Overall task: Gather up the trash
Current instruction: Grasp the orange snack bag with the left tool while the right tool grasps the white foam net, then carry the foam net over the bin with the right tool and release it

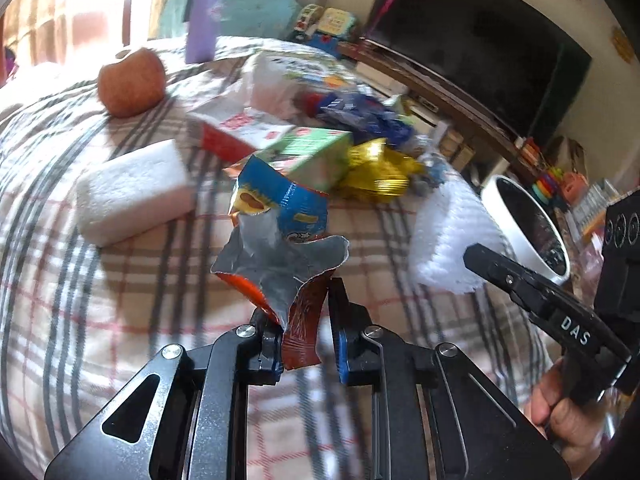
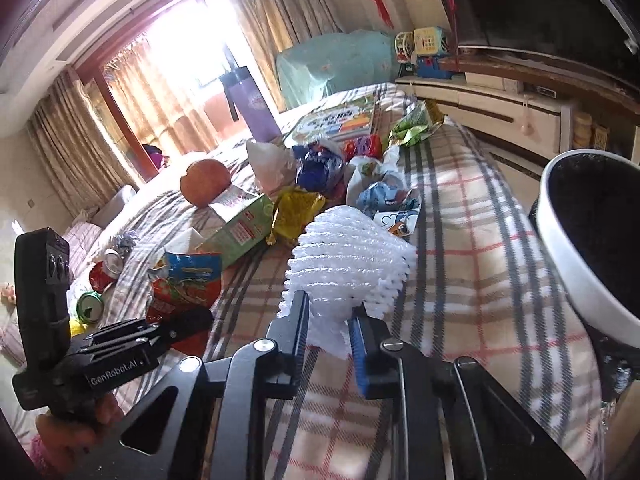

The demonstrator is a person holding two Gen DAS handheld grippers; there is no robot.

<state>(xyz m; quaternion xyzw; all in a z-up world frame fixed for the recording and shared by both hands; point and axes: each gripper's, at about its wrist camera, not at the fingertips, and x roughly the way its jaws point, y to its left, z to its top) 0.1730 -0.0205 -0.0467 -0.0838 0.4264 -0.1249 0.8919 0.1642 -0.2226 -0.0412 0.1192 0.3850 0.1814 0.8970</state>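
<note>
Covering the table, a plaid cloth (image 2: 460,240) holds litter.

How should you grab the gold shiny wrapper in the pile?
Pinch a raised crinkled fold on the gold wrapper's near edge, coming from above on the side facing the grippers. It lies crumpled and low against the green box, so a fold sticking up is probably the easiest bit to squeeze. The box blocks its left side and the white foam net its right.

My bin (image 2: 568,248) runs off the right edge, its inside too dark to read. Motion blurs the cartons (image 1: 276,136), print illegible. My wrapper (image 1: 280,240) hides the desk behind it.
</note>
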